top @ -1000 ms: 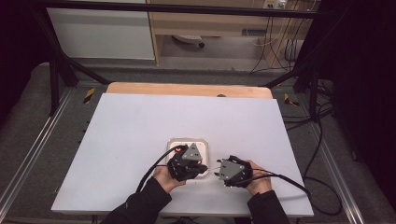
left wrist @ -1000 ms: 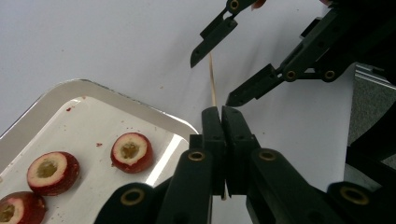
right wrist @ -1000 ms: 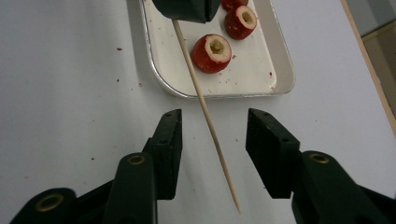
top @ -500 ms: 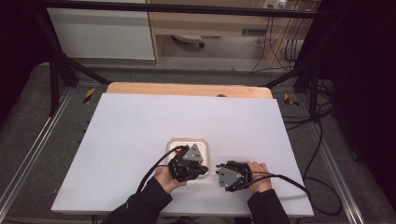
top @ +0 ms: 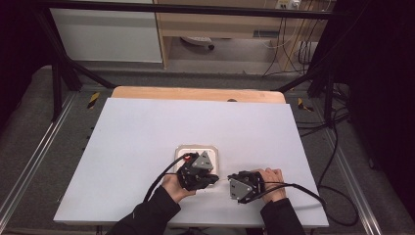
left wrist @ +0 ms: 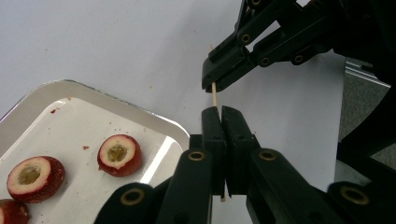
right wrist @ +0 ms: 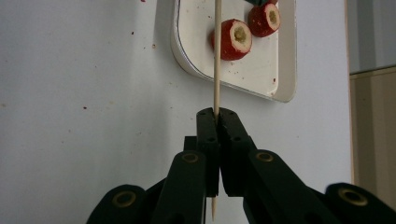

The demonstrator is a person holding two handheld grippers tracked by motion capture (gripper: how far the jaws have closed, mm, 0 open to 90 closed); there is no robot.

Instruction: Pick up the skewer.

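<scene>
Skewer held at both ends, fruit next

High view: left hand-held gripper (top: pixel 203 172) sits over the tray (top: pixel 211 149); right hand-held gripper (top: pixel 234 184) just beside it, near the table's (top: pixel 147 127) front edge, with open room far and left.

Left gripper view: jaws clenched on the skewer (left wrist: pixel 214 94); fruit halves (left wrist: pixel 119 154) lie left.

Right gripper view: jaws clamp the skewer too. Likely next: one lets go, the other spears a half.

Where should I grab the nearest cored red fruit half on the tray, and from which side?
Grip the fruit half across its red outer skin, coming straight down from above. It lies flat on the white tray with its cored face up, so the rounded sides are free; the neighbouring half sits apart from it, probably leaving room for the fingers on either side.
</scene>
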